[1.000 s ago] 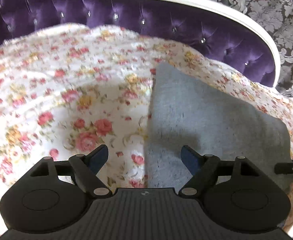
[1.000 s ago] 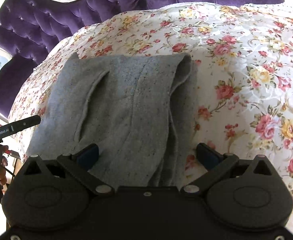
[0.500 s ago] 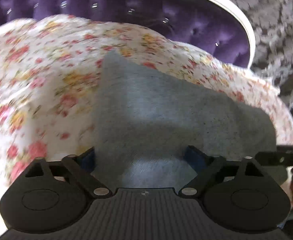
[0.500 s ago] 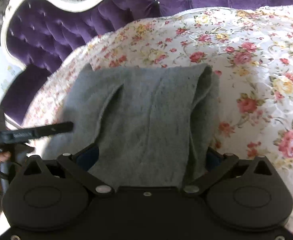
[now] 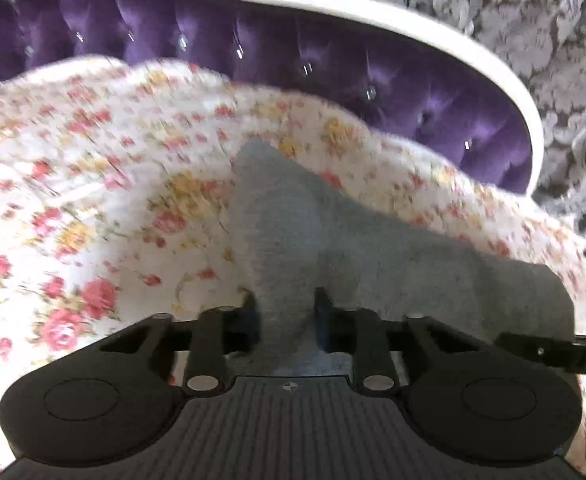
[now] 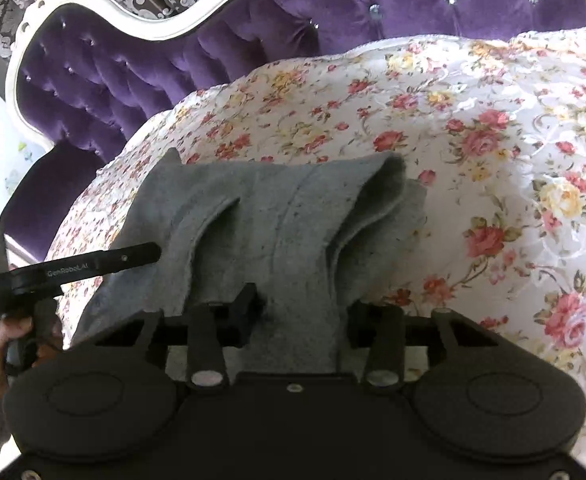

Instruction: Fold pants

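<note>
Folded grey pants lie on a floral bedspread. My left gripper is closing on their near edge, and the cloth stands up as a pinched ridge between its pads. In the right wrist view the grey pants show two raised folds. My right gripper is closing on the near hem, with bunched cloth filling the gap and hiding the right fingertip. A finger of the left gripper reaches over the pants' left side, with a hand holding its grip.
A tufted purple headboard with a white frame curves behind the bed; patterned wallpaper lies beyond. The bedspread spreads wide to the right of the pants. The bed's left edge drops off near the pants.
Both grippers went from wide open to closed in on the grey cloth. The left gripper slid from the bedspread onto the pants' edge. The fabric now bunches into ridges.
</note>
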